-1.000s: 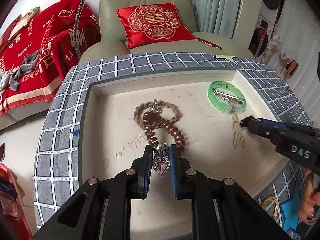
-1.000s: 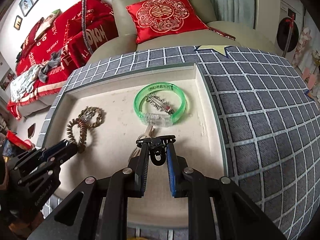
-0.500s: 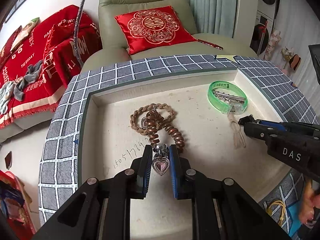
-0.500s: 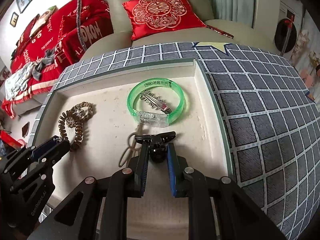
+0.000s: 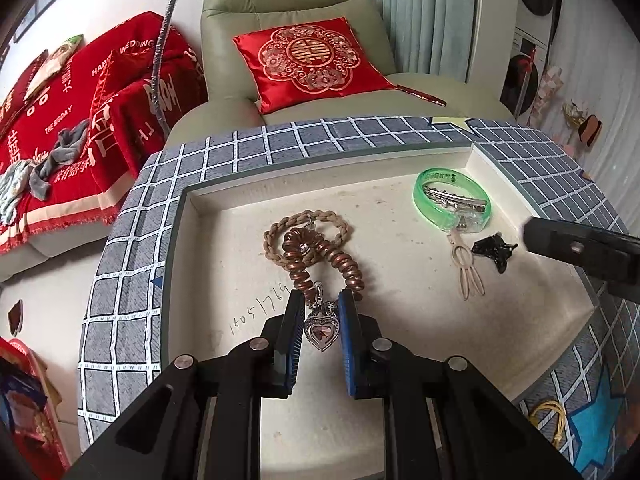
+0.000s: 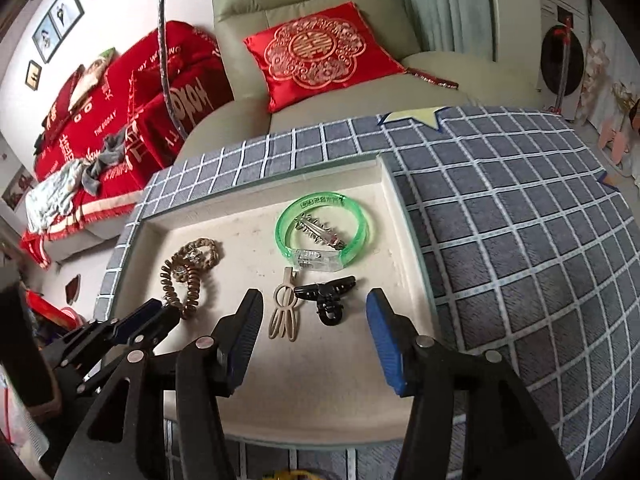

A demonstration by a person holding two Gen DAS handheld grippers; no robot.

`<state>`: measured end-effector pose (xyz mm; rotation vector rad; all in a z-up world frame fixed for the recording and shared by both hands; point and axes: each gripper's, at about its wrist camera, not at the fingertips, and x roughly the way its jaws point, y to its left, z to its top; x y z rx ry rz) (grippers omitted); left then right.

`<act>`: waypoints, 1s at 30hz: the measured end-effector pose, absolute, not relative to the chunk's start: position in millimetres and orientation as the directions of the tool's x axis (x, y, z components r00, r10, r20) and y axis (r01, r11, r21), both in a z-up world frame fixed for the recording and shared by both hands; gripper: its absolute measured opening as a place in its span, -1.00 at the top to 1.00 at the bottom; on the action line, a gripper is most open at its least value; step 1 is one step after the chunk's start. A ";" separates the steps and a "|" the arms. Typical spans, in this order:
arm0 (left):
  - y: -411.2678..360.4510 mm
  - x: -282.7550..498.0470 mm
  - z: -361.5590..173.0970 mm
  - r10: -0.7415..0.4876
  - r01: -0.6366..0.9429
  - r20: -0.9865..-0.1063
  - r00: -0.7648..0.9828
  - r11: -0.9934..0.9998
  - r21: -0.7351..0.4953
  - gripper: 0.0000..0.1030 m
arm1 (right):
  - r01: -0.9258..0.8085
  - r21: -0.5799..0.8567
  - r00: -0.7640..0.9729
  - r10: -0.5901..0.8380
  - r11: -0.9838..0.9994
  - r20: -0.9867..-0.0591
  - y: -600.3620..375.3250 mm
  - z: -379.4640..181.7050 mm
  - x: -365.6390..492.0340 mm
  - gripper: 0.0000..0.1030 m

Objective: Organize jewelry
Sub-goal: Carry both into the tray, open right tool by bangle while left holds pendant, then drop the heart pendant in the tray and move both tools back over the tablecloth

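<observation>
Released since a second ago, black clip (image 6: 329,300) lies in tray (image 6: 404,240) — right gripper (image 6: 316,320) jaws opening, empty; we lift clear, left gripper (image 5: 320,328) clamped on heart pendant (image 5: 321,330).

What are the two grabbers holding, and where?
The left gripper pinches the heart pendant by its sides. The right gripper, opening, holds nothing.
</observation>
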<state>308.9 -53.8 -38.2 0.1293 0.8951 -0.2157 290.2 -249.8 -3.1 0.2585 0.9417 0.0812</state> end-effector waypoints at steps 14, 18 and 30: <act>-51.2 301.8 -14.0 -0.131 0.207 -0.709 0.693 0.978 0.021 -1.00 | 0.065 0.254 0.611 0.163 0.965 -0.775 -270.0 14.0 260.7 -0.12; -49.4 298.4 -8.2 -0.128 0.204 -0.693 0.710 0.979 0.029 -1.00 | 0.075 0.256 0.613 0.158 0.964 -0.774 -272.8 15.3 255.8 -0.12; -42.3 270.2 -0.8 -0.142 0.218 -0.702 0.697 0.976 0.018 -1.00 | 0.060 0.300 0.679 0.181 0.952 -0.711 -274.6 29.5 222.5 -0.76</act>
